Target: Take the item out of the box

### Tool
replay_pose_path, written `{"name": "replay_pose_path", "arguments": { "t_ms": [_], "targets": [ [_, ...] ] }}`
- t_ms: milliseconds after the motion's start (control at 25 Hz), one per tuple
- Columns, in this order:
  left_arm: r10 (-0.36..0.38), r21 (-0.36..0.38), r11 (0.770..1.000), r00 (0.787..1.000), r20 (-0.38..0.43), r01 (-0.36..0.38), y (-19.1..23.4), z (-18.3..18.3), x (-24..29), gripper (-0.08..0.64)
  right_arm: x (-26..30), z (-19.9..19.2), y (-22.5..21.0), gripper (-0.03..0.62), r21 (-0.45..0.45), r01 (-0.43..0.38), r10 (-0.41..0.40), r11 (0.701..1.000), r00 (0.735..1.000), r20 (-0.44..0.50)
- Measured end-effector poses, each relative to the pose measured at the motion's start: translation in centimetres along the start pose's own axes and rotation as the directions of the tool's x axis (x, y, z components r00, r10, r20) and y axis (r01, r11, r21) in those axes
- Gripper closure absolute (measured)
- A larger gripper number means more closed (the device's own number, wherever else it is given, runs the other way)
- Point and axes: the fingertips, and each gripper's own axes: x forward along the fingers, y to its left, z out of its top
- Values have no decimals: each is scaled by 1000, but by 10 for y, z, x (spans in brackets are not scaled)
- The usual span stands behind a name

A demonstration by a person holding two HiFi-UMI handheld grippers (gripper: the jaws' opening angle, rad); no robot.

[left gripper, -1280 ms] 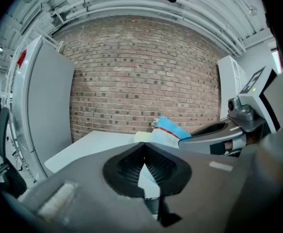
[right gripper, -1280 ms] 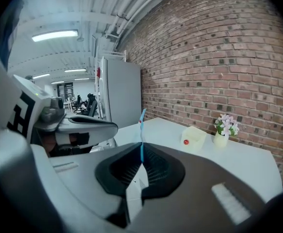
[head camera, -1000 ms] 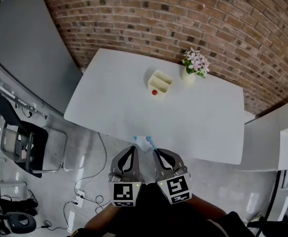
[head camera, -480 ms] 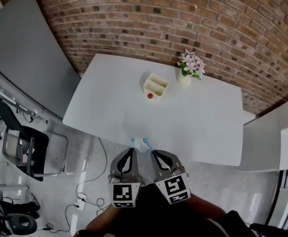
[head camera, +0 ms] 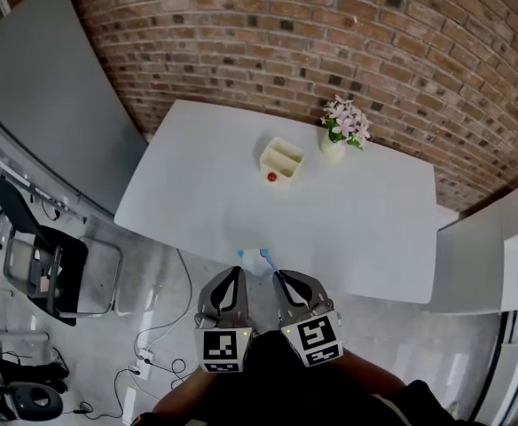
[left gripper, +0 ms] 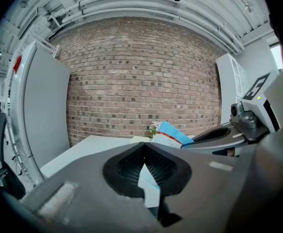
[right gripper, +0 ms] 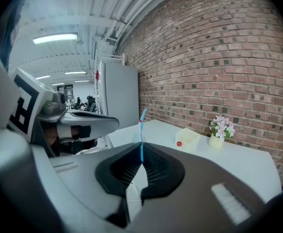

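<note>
Blue packet (right gripper: 142,130) edge-on in right tongs (right gripper: 141,157), red-striped face in left gripper view

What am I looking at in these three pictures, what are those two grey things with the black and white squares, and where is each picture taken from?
There is no robot here: a person holds a two-jaw clamp, called a gripper, in each hand. The picture from above comes from a camera on the person's head, looking down. The left gripper and right gripper show at its bottom, and the squared cubes are part of them. The other two pictures come from a camera riding on each gripper, looking along its jaws. On the white table stand a cream box, with a small red thing at its near side, and a pot of flowers. Each gripper is shut on a thin blue-and-white slip, left and right. I cannot tell what the slips are.
</note>
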Motion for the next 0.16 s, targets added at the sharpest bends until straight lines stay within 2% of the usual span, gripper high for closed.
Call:
{"name": "replay_pose_path", "arguments": {
  "t_ms": [160],
  "targets": [
    [4, -2, 1000, 1000, 2, -4, 1, 0, -1, 555, 0, 0, -1, 591, 3, 6, -6, 1000, 1000, -1]
  ]
}}
